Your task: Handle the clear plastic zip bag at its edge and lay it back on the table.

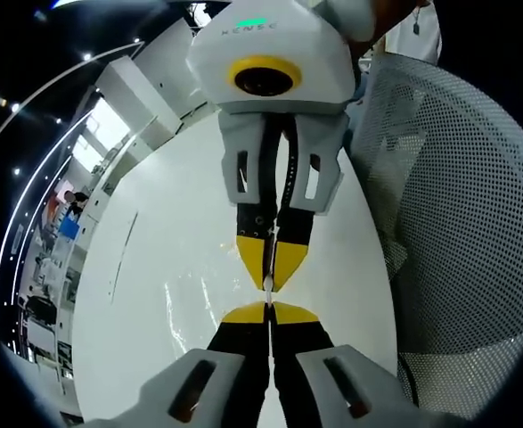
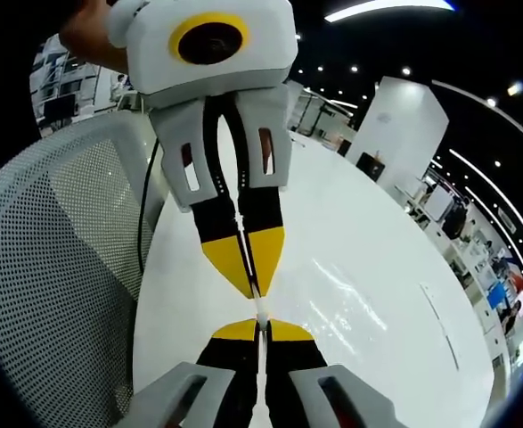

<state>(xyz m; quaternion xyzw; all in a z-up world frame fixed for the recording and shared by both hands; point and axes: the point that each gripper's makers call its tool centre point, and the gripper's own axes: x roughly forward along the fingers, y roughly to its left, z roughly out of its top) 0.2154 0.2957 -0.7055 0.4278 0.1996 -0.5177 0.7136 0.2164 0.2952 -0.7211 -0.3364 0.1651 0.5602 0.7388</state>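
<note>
Zip bag: clear plastic, held edge-on between the two grippers above the white table. It reads only as a thin pale strip running from one pair of yellow tips to the other; its full outline cannot be made out. A faint glossy sheen lies over the table surface around the tips, in both views.

Left gripper: jaws pressed together on the bag's edge, seen rising from the bottom of the left gripper view. In the right gripper view it enters from above, tips pointing down, likewise clamped on the strip.

Right gripper: jaws closed on the same edge, tip to tip with the left one. It appears from above in the left gripper view.

Grey mesh chair stands just beside the table's edge. Background holds a dark ceiling with spot lights and white partitions.
</note>
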